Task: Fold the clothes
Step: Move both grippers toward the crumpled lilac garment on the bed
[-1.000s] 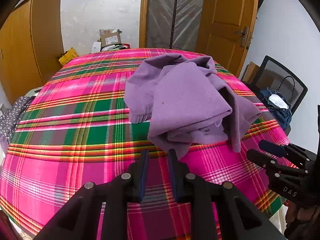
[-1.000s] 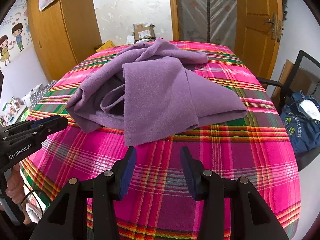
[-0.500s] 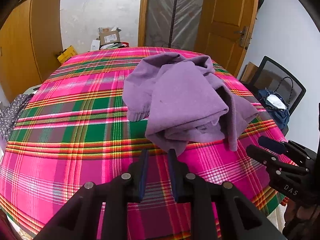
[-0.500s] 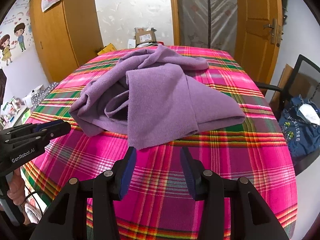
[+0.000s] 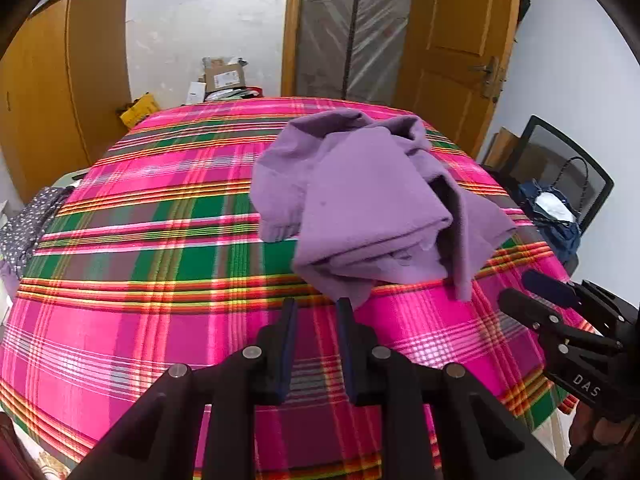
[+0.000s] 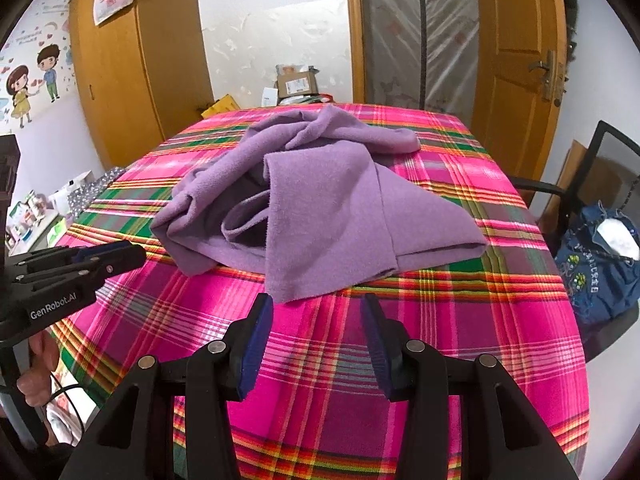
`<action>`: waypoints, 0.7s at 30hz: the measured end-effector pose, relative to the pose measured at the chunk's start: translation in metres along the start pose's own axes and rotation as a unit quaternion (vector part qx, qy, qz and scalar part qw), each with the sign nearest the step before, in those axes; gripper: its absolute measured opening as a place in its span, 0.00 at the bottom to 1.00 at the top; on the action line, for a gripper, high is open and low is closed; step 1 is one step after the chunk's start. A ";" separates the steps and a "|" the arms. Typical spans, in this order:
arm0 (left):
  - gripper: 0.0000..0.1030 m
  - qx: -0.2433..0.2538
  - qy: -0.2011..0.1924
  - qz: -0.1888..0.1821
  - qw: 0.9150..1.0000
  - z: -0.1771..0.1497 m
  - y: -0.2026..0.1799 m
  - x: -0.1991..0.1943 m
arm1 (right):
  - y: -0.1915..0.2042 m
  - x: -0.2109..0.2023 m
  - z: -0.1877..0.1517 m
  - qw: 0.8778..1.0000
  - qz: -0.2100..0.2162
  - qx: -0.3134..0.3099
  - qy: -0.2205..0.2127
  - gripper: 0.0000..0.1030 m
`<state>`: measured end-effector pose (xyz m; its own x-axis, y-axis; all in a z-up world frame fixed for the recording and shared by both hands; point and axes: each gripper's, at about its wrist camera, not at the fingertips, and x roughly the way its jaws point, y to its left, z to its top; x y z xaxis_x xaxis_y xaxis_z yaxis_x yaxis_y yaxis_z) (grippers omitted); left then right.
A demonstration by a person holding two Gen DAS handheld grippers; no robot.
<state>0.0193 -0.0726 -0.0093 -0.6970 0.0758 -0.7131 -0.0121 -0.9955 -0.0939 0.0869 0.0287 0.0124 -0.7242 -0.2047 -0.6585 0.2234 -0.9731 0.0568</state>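
Purple garment [image 5: 372, 204] lies in a rumpled heap on the desk [image 5: 152, 264], as it did a second ago; both views have drawn back a little since then, so the heap sits slightly farther from the gripper tips. Its folds have not changed. Desk is covered by a pink, green and yellow plaid cloth [image 6: 460, 332]. Behind it: white wall, wooden wardrobe [image 6: 120, 64], wooden door [image 6: 520, 52], cardboard box [image 6: 298, 82]. A black chair [image 6: 612, 168] carrying a blue bag [image 6: 600, 264] stands to the right.

Left gripper [image 5: 315, 308]: narrow gap between fingers, nothing held, tips just short of the garment's nearest corner, above the cloth. Right gripper [image 6: 317, 306]: fingers spread wide, empty, close to the garment's near edge, not touching it.
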 end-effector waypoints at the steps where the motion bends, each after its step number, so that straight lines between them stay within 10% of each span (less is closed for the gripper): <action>1: 0.19 -0.001 -0.001 -0.001 1.000 0.000 0.000 -0.001 | 0.000 -0.001 0.000 1.000 0.001 0.000 -0.004 0.46; 21: 0.19 0.005 0.007 0.019 1.000 -0.002 0.011 0.003 | 0.013 0.001 0.008 0.998 0.059 -0.017 -0.014 0.46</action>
<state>0.0183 -0.0835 -0.0137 -0.6869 0.0390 -0.7257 0.0074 -0.9981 -0.0607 0.0838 0.0151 0.0185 -0.7094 -0.3205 -0.6277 0.3295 -0.9381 0.1067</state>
